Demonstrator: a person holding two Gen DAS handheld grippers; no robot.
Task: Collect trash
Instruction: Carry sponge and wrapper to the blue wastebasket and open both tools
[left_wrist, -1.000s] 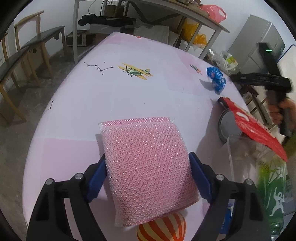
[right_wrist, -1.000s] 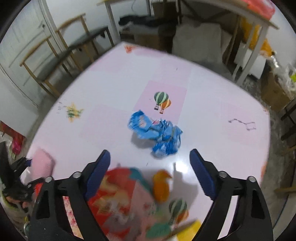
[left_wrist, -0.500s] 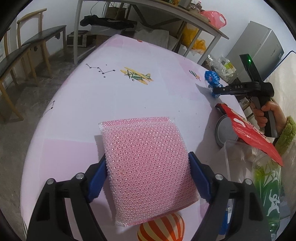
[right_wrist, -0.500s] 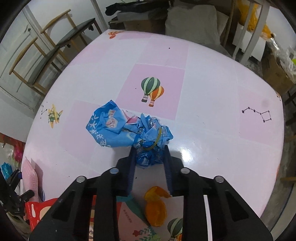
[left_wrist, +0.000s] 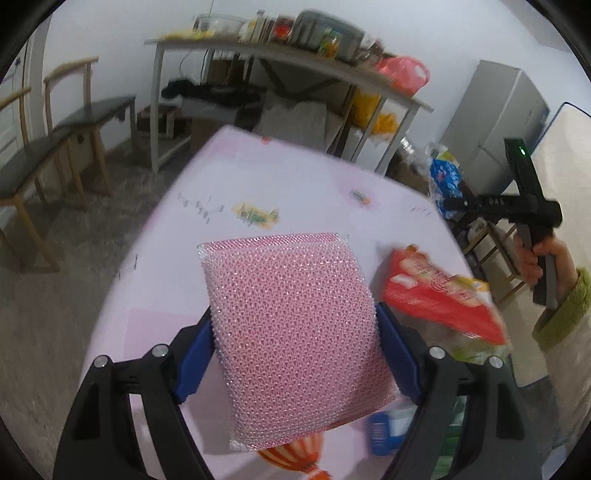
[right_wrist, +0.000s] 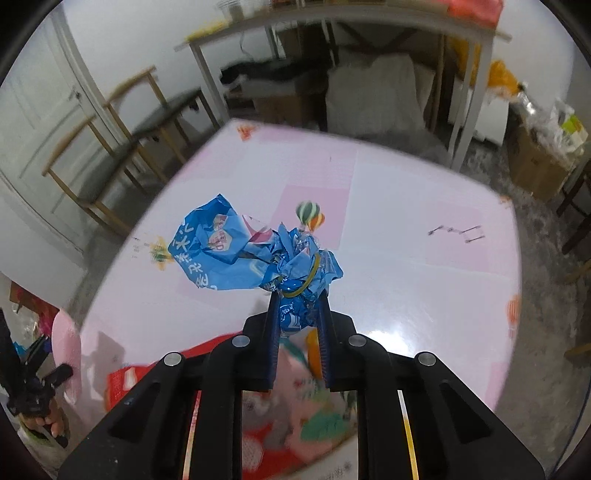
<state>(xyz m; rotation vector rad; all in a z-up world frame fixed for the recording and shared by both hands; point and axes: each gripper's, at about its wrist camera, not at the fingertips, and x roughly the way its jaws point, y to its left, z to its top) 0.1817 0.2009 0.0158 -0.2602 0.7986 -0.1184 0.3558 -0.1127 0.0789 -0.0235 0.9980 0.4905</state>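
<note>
- Left wrist view alone shows the left gripper (left_wrist: 295, 343) clamped wide on a pink mesh sponge (left_wrist: 295, 332), its blue pads pressed to both sides, and the person's hand (left_wrist: 535, 258) with a green sleeve (left_wrist: 565, 314) holding the right gripper (left_wrist: 448, 203) off to the right; the blue wrapper (left_wrist: 445, 181) there is only a small patch at its tip.
- Right wrist view alone shows that grip close up: the jaws have just been closing and now pinch the crumpled wrapper between nearly shut pads, held clear above the table.
- The table (right_wrist: 406, 266) is pink and white, printed with hot-air balloons (right_wrist: 310, 216), a small plane and star lines.
- Around it stand a grey floor, wooden chairs (left_wrist: 55, 147), a white door (right_wrist: 33, 122), a long shelf table (left_wrist: 288, 55) loaded with clutter, and a grey cabinet (left_wrist: 495, 110).
- A red snack bag (left_wrist: 439, 295) lies just right of the sponge, blurred.
- The wrapper is glossy blue with white characters, one flat flap spreading left, the rest balled, a yellow-green rubber band (right_wrist: 308, 277) looped round the ball.
</note>
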